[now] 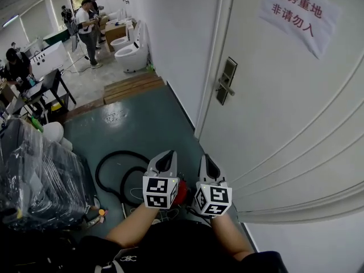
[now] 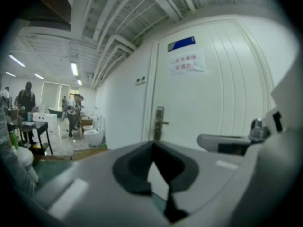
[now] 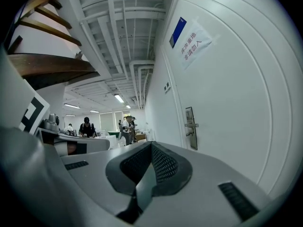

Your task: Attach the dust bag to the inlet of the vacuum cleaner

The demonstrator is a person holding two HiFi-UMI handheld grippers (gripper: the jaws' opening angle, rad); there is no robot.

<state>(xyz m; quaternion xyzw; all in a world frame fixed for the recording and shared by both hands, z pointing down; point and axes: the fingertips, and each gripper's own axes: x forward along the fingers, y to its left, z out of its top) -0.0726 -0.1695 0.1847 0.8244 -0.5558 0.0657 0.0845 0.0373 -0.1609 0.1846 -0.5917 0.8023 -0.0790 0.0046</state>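
My left tongs [image 1: 168,154] are shut. In the left gripper view their dark pads meet at the tip [image 2: 152,144] with nothing pinched there, and only wall shows through the slot below. My right tongs [image 1: 206,158] look the same in their own view, tips together [image 3: 151,144] and nothing held. I hold the pair side by side, pointing away from me along the floor towards the door frame. Their marker cubes [image 1: 160,192] sit over my wrists and cover what is beneath. Between the cubes a scrap of red [image 1: 181,191] shows, but too little of it for me to name. I cannot pick out the dust bag or the inlet in any view. Just left of the left tongs a black hose [image 1: 125,152] lies on the teal floor [image 1: 142,124]. It is curled in loops rather than running one way, and its near end is lost under my forearm. At the left edge a dark bundle wrapped in clear plastic [image 1: 34,175] is cut off by the frame. On my right stands a white door [image 1: 273,107] with a metal handle [image 1: 226,83] and a paper sign [image 1: 298,13] printed in red characters. Farther off lie wooden planks [image 1: 133,87], with white toilets [image 1: 132,53] beyond them and people standing small in the distance.
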